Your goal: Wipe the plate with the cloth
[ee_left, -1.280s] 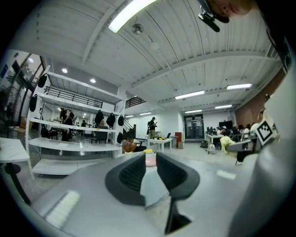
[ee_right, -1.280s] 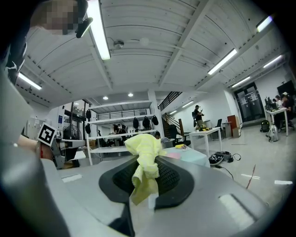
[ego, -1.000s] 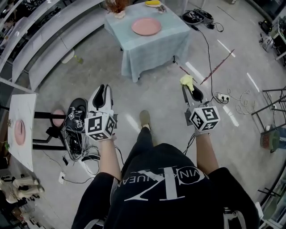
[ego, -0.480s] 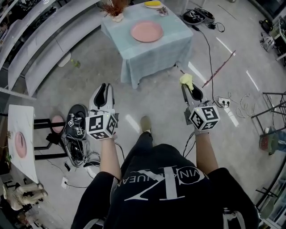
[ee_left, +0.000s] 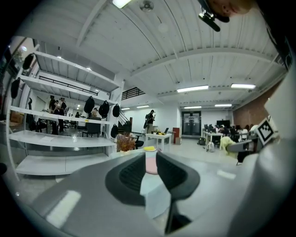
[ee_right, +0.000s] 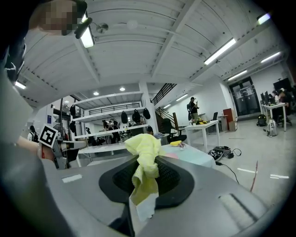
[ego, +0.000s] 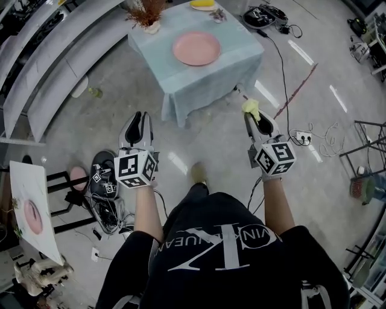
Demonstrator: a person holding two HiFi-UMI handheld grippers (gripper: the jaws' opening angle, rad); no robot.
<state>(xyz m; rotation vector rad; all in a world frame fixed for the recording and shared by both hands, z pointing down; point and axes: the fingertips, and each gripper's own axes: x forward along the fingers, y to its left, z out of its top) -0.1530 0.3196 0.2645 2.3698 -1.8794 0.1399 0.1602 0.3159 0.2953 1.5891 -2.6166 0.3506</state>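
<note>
Person [ego: 223, 259] standing on grey floor [ego: 208, 136], both grippers held out ahead. Right gripper [ego: 254, 117] clamped on yellow cloth [ego: 251, 108], which is bunched at jaw tips. Left gripper [ego: 138, 122] jaws slightly apart, nothing between. Pink plate [ego: 196, 48] on blue-clothed table [ego: 199, 81], well apart from both grippers. Yellow item [ego: 202, 3] at far table edge, possibly fruit.

The plate [ego: 196, 48] is plain pink, and the tablecloth [ego: 181, 84] under it is pale blue-green. At the table's far edge lies a yellow object [ego: 202, 4], and at its far left corner stands a reddish-brown dried plant [ego: 143, 12]. The cloth [ee_right: 144, 162] is light yellow. The left gripper [ego: 137, 119] and the right gripper [ego: 253, 116] are light grey with black pads, and their cubes carry black-and-white square markers. The T-shirt [ego: 223, 253] is black with white print.
</note>
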